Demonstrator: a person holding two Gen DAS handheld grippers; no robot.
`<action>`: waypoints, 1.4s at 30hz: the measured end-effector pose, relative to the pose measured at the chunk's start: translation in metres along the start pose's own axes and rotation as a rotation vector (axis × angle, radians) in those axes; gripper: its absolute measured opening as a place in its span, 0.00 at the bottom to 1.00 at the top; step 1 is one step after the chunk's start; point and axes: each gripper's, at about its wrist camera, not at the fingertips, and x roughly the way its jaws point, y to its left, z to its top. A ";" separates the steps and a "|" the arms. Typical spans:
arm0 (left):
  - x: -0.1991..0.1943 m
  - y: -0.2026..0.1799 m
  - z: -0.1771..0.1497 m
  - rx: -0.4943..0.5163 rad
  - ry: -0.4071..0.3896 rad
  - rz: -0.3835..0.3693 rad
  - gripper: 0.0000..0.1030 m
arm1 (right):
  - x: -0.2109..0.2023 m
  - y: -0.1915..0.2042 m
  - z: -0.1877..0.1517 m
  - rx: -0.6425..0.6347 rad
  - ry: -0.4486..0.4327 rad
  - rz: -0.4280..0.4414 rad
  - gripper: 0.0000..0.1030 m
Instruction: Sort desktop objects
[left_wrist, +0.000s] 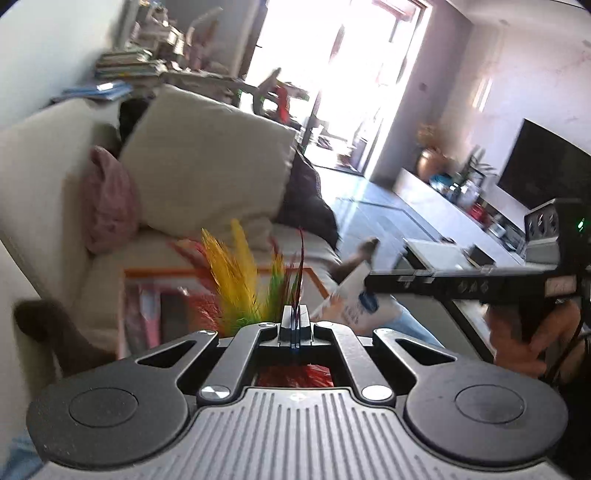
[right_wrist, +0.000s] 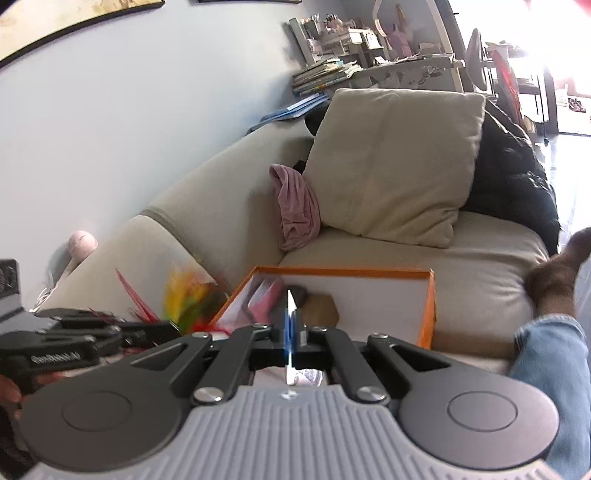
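Observation:
My left gripper is shut on a feather shuttlecock with yellow, green and red feathers, held up in the air; it also shows in the right wrist view at the left gripper's tip. My right gripper is shut on a thin white packet seen edge-on; in the left wrist view the packet shows white with blue print at the right gripper's tip. An orange-rimmed open box lies on the sofa just beyond the right gripper, with pink and brown items inside; it also shows in the left wrist view.
A beige sofa holds a cream cushion, a pink cloth and a black garment. A person's jeans leg is at right. A TV and low cabinet stand across the room.

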 end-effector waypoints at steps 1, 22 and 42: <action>0.004 0.004 0.004 -0.003 -0.006 0.013 0.00 | 0.012 -0.001 0.003 0.002 0.010 -0.008 0.00; 0.056 0.090 0.005 -0.133 0.026 0.115 0.00 | 0.213 -0.032 0.026 0.004 0.189 -0.139 0.01; 0.117 0.031 0.011 -0.028 0.191 0.015 0.00 | 0.110 -0.060 0.000 0.025 0.080 -0.184 0.22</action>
